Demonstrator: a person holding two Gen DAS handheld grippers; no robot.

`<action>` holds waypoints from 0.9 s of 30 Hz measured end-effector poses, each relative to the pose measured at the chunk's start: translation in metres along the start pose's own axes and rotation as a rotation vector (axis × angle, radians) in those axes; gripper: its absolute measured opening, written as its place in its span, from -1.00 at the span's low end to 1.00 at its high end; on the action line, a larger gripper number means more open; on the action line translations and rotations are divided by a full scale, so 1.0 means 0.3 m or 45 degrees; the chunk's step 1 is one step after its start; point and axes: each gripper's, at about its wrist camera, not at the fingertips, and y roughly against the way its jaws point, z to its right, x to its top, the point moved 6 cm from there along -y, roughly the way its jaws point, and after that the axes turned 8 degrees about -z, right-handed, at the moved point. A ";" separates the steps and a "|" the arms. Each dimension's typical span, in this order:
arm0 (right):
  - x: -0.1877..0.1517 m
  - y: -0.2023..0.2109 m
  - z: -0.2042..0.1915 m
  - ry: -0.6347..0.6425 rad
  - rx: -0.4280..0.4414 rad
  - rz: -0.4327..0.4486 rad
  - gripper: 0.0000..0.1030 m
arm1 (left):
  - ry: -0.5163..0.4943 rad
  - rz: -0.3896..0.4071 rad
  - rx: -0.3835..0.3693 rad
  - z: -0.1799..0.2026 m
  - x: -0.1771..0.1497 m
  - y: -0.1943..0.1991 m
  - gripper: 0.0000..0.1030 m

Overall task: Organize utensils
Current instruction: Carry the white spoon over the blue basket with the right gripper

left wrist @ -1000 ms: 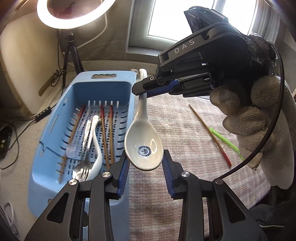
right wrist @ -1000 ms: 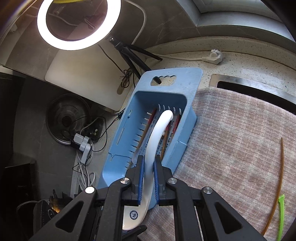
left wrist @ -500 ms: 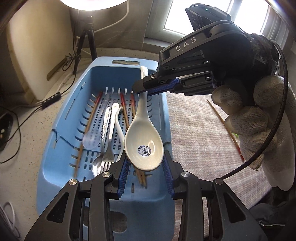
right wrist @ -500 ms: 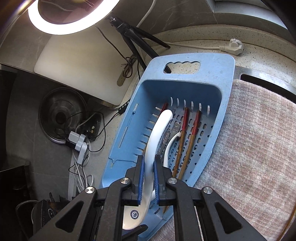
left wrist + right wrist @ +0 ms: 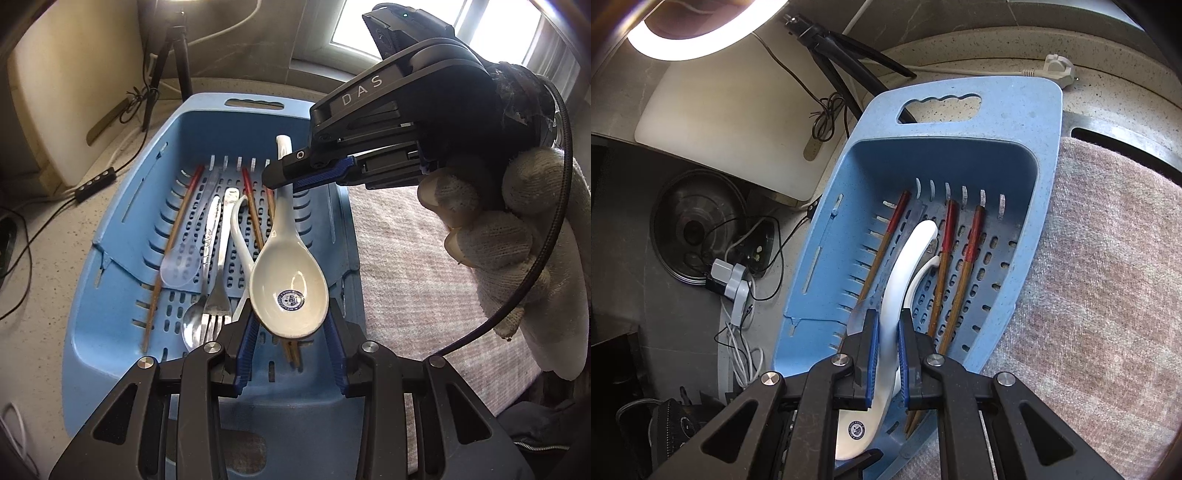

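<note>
- Left black two-finger gripper [image 5: 290, 325]: angular plastic finger arms with triangular cut-outs, silver round-head screws at the joints, ribbed blue pads on the inner faces.
- Right black two-finger gripper [image 5: 886, 354]: same build. Its housing carries the raised letters "DAS"; frayed dark tape wraps the rear of the body.
- Black braided cable [image 5: 532, 266]: runs in a curve from the right housing.
- White knitted work glove [image 5: 491, 221]: worn on the right hand.

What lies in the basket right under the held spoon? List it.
Nothing blocks the drop, but the white spoon would land on chopsticks, another white spoon and a fork lying in the blue basket.
</note>
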 end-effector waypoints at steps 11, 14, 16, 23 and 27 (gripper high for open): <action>0.007 -0.026 0.017 0.000 -0.024 -0.024 -0.78 | 0.011 -0.022 0.001 -0.004 0.003 -0.011 -0.35; 0.009 -0.026 0.020 -0.001 -0.026 -0.022 -0.76 | 0.001 -0.022 0.005 0.003 0.009 -0.009 -0.35; 0.009 -0.025 0.018 0.004 -0.021 -0.024 -0.76 | -0.003 -0.024 0.010 0.006 0.011 -0.010 -0.35; 0.007 0.009 -0.009 0.051 -0.009 0.012 -0.22 | -0.001 -0.024 0.050 0.005 0.016 -0.010 0.02; 0.004 0.038 -0.037 0.097 -0.002 0.058 -0.04 | 0.005 -0.022 0.052 -0.001 0.008 -0.008 0.02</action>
